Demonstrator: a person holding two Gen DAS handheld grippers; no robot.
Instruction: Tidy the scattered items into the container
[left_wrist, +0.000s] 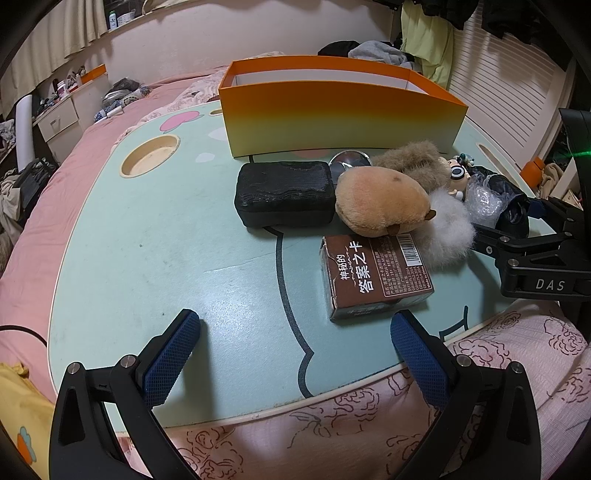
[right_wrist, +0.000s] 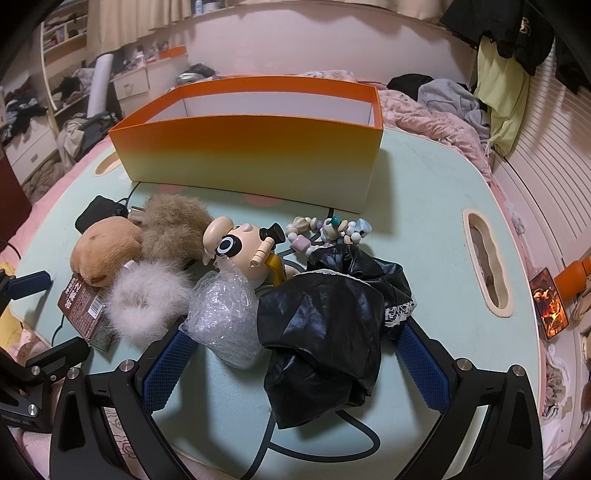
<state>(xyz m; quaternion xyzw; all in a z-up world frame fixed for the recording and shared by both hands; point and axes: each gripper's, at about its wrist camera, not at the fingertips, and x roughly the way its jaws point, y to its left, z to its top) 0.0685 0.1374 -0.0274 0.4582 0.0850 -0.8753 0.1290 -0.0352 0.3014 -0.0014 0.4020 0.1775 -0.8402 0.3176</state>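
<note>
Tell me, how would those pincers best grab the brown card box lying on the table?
Judging by its pose, grip the brown card box across its two long side edges, coming from above. It lies flat with the plush toy resting on its far end, so the near half is freer. The left gripper is open and closest.

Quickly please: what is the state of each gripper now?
Left gripper: open, holding nothing.
Right gripper: open around the black cloth, not closed.

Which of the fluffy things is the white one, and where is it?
The white pom-pom, nearest the cameras of the three. The brown pom-pom sits behind it, and the tan plush toy is smooth-furred, not shaggy.
</note>
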